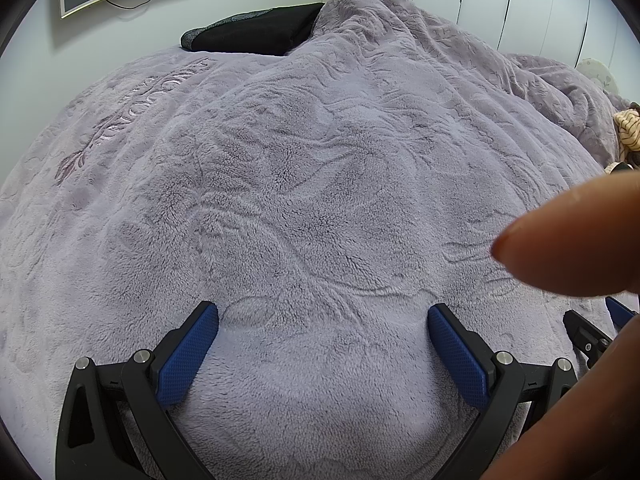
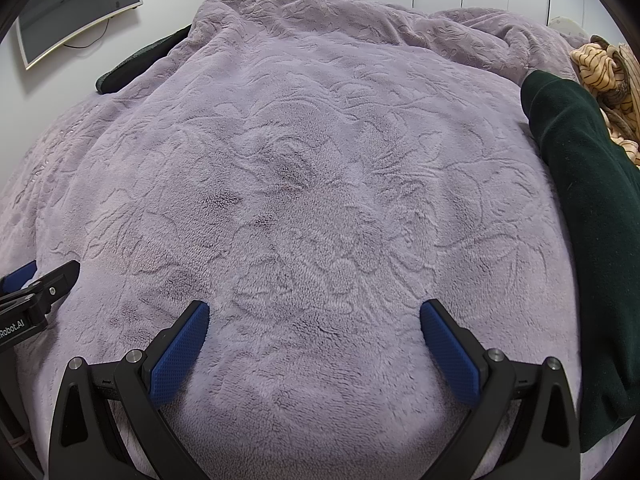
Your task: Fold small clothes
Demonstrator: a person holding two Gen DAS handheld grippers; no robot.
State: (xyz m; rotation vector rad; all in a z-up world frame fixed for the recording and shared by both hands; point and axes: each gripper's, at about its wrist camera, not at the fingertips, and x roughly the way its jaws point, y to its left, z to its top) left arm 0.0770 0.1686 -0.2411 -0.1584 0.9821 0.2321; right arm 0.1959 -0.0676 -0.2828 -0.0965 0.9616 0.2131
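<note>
My left gripper (image 1: 323,314) is open and empty, low over the lilac fleece blanket (image 1: 304,184). My right gripper (image 2: 314,312) is open and empty too, low over the same blanket (image 2: 304,184). A dark green garment (image 2: 588,216) lies along the right edge of the right wrist view, to the right of the right gripper. A heap of tan striped clothes (image 2: 604,68) lies behind it; it also shows at the far right of the left wrist view (image 1: 630,130). The left gripper (image 2: 38,280) shows at the left edge of the right wrist view, and the right gripper (image 1: 600,326) shows at the lower right of the left wrist view.
A person's finger (image 1: 572,240) juts in from the right, close to the left camera. A black pillow (image 1: 256,28) lies at the far side of the bed. A wall screen (image 2: 76,8) hangs at the back left. White wardrobe doors (image 1: 520,4) stand behind the bed.
</note>
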